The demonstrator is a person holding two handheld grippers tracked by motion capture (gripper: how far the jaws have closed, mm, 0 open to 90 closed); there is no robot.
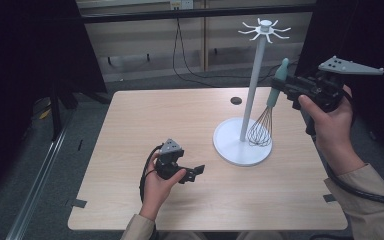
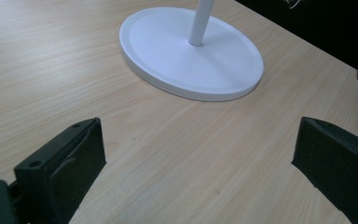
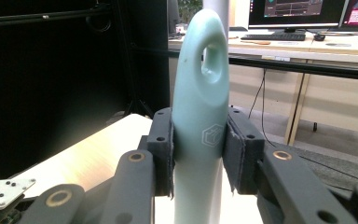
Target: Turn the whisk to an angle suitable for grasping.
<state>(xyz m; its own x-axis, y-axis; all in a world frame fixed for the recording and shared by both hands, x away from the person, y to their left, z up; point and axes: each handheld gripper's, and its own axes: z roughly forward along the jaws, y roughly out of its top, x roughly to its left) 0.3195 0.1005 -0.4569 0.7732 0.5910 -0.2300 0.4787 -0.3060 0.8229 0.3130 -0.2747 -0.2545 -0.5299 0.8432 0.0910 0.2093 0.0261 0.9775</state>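
The right gripper (image 1: pixel 280 90) is clamping the pale green handle of a whisk (image 1: pixel 266 120), its pads pressing both sides of the handle just below the hanging hole, as the right gripper view shows (image 3: pixel 200 140). The whisk is hanging in the air at about three o'clock of the white rack (image 1: pixel 252 100), tilted, its wire head down just above the rack's round base (image 1: pixel 230 145) and close to the pole, though contact cannot be told.

The step in hand looks like carrying the whisk up to hang it. The hooks at the rack's top (image 1: pixel 264 30) are standing empty, well above the handle's hole. The next move seems to call for lifting the whisk higher, keeping the hole facing a hook, and threading it over the tip before letting go.

The left gripper (image 1: pixel 192 172) is resting low over the surface (image 1: pixel 155 120) at about eight o'clock of the base, jaws spread wide with nothing between them.

No containers are in view; the base is bearing nothing.
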